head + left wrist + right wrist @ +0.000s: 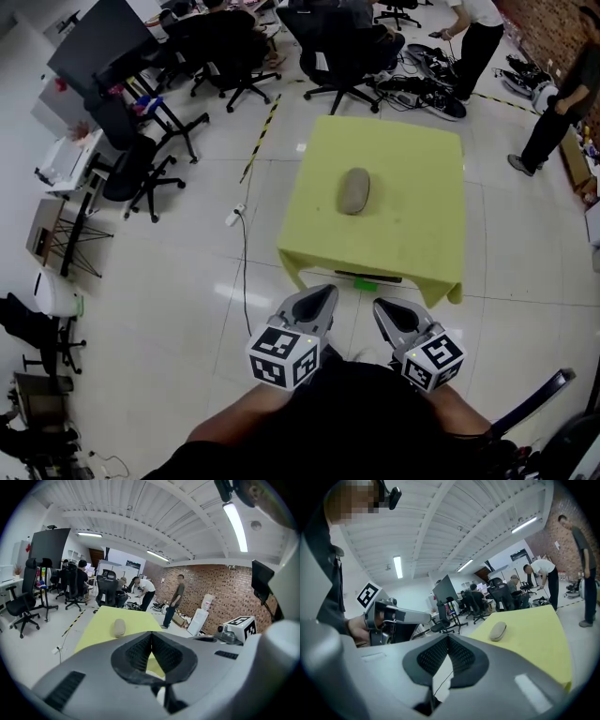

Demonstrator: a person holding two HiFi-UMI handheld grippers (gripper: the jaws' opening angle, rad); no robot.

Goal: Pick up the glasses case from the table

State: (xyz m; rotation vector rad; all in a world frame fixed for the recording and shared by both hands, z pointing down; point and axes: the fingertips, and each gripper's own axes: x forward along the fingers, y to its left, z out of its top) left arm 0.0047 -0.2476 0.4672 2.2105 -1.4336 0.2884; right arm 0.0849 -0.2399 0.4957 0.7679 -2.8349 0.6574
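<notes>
Both tools pressed together, glasses case far ahead on the counter

Head view: the glasses case [353,190] lies alone near the middle of the yellow counter [412,234], its long axis running near to far; the left tool [322,295] and right tool [384,311] hang side by side over the floor, short of the counter's near edge, tips angled toward each other, the case far of both and roughly between them, perhaps a touch nearer the left. Left gripper view: its jaws meet with nothing between them, and the case [119,627] sits beyond, left of the jaw line. Right gripper view: jaws likewise together and empty, the case [497,631] far off, right of the jaw line
</notes>
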